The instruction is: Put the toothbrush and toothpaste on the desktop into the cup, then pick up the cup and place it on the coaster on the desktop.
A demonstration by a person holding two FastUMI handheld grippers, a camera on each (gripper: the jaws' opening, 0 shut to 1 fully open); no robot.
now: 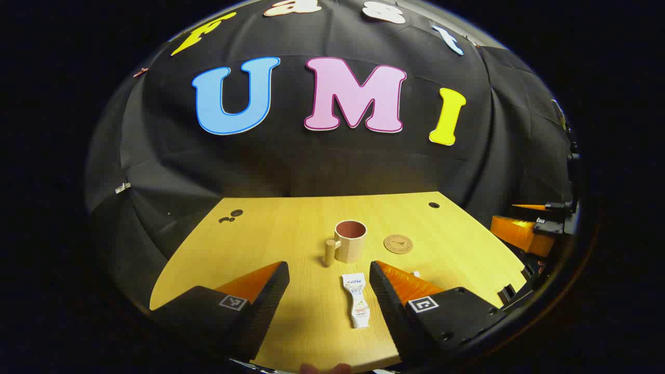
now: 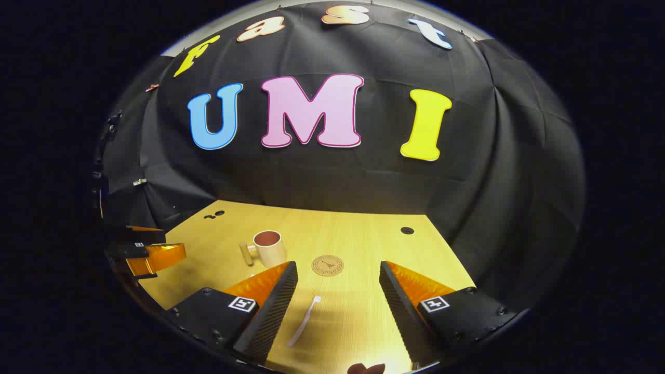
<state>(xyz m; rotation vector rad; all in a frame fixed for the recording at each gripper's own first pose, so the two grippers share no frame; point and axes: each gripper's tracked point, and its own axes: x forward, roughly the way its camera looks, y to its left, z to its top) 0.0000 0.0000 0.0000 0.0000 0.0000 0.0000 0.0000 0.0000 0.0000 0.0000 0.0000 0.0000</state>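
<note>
We had both grippers hovering above the desk (image 1: 291,228), nothing held; left gripper (image 1: 329,291) had its fingers spread wide, the toothpaste (image 1: 357,301) lying flat on the desk between them, nearer the right-hand finger, touching neither; tube print was too small to read; right gripper (image 2: 337,296) likewise spread wide, the toothbrush (image 2: 304,322) lying flat between its fingers, close to the left-hand one, apart from both; cup (image 1: 350,240) stood upright mid-desk, handle pointing left, nothing inside as far as we could see; coaster (image 1: 398,243) lay just right of the cup, not touching; its round emblem had tiny lettering we couldn't read.
</note>
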